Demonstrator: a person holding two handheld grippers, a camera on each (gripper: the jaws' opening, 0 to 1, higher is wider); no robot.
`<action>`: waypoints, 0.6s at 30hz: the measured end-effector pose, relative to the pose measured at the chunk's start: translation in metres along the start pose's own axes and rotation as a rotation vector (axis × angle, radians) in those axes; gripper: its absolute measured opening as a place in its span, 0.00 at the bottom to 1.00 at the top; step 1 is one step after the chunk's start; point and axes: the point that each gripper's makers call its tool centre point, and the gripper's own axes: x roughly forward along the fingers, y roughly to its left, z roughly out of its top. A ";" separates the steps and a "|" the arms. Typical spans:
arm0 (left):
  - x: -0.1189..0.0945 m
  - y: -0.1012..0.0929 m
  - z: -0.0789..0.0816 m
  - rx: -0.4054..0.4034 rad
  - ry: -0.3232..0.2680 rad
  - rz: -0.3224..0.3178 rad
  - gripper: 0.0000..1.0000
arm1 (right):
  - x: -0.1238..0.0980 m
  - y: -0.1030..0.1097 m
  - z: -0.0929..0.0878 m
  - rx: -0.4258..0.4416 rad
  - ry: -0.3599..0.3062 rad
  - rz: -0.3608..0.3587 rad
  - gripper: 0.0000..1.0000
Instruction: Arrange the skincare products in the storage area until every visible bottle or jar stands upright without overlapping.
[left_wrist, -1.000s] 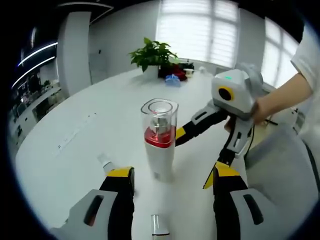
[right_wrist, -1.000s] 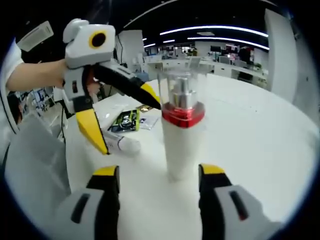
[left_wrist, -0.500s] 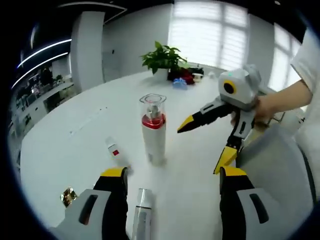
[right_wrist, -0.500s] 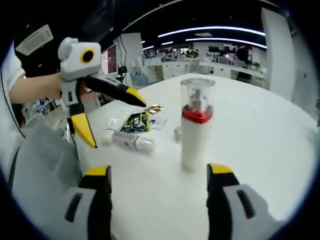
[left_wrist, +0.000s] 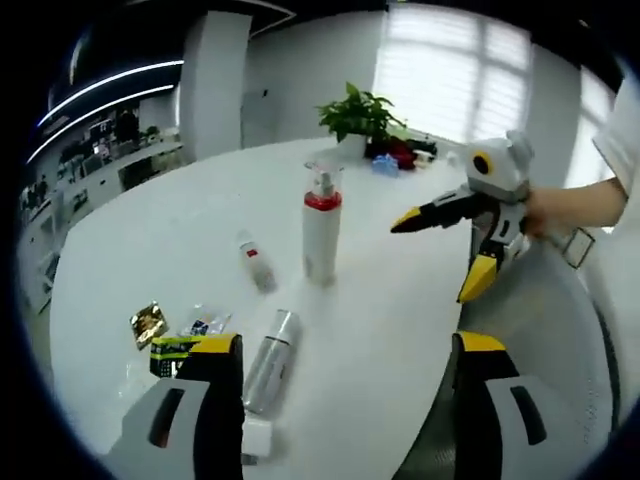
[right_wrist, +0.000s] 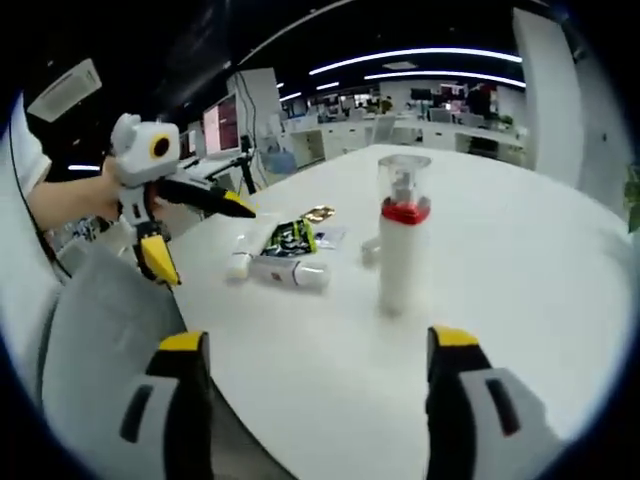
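Pump bottle (left_wrist: 321, 238): standing upright on the white table (left_wrist: 150, 250), a bit above centre in the left gripper view. White body, red collar, clear cap. In the right gripper view (right_wrist: 401, 240) it sits right of centre, nothing touching it.

Silver tube (left_wrist: 270, 347): lying flat, lower middle of the left gripper view, well apart from the pump bottle. In the right gripper view (right_wrist: 290, 272) it lies left of centre on its side.

Small tube (left_wrist: 253, 262): also down flat, just left of the pump bottle, red mark on it.

Packets: a gold sachet (left_wrist: 148, 323) and a green pack (left_wrist: 175, 350) at lower left of the left gripper view, near the table edge.

Left gripper (left_wrist: 340, 345): jaws spread wide, holding nothing, rising from the bottom edge. From the right gripper view (right_wrist: 195, 235) it hangs at the left over the table edge, gaping, with a hand on it.

Right gripper (right_wrist: 318, 340): jaws wide apart too, nothing in them. In the left gripper view (left_wrist: 440, 255) it's at the right, open, held by a hand (left_wrist: 565, 207).

Plant (left_wrist: 362, 112): potted, at the far side of the table, top centre.
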 end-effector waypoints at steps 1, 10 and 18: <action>-0.005 -0.001 -0.002 0.000 -0.001 0.012 0.86 | -0.001 0.000 0.000 0.005 -0.001 -0.003 0.91; -0.035 -0.001 -0.010 -0.071 -0.030 0.089 0.91 | -0.020 0.005 0.006 0.024 -0.029 -0.022 0.98; -0.058 -0.002 -0.023 -0.111 -0.032 0.141 0.94 | -0.030 0.008 0.003 0.055 -0.040 -0.049 1.00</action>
